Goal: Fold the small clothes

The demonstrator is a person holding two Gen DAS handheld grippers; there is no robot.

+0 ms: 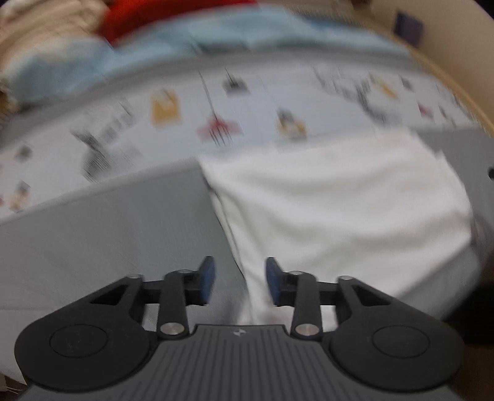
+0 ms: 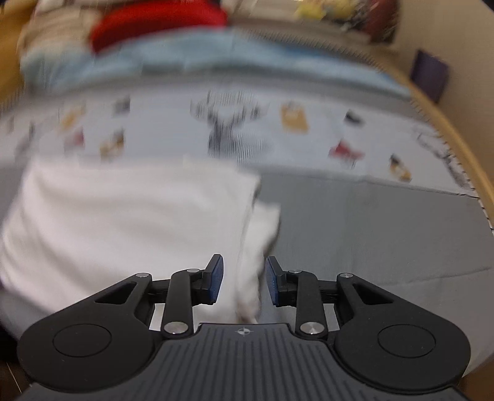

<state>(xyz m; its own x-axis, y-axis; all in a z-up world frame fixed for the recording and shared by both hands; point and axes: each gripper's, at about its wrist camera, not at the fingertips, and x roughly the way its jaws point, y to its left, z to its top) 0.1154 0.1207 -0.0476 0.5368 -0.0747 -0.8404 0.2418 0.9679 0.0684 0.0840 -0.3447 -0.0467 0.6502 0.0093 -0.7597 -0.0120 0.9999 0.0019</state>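
A bed carries the items, covered by a plain grey sheet (image 1: 108, 234). A folded white cloth garment (image 1: 339, 209) lies flat on it, directly ahead of both sets of jaws. Beyond the garment lies a pale printed cloth with small coloured pictures (image 2: 308, 135). Farther off lie a light blue fabric (image 1: 185, 46) and a red fabric item (image 2: 154, 21). Both views are blurred.
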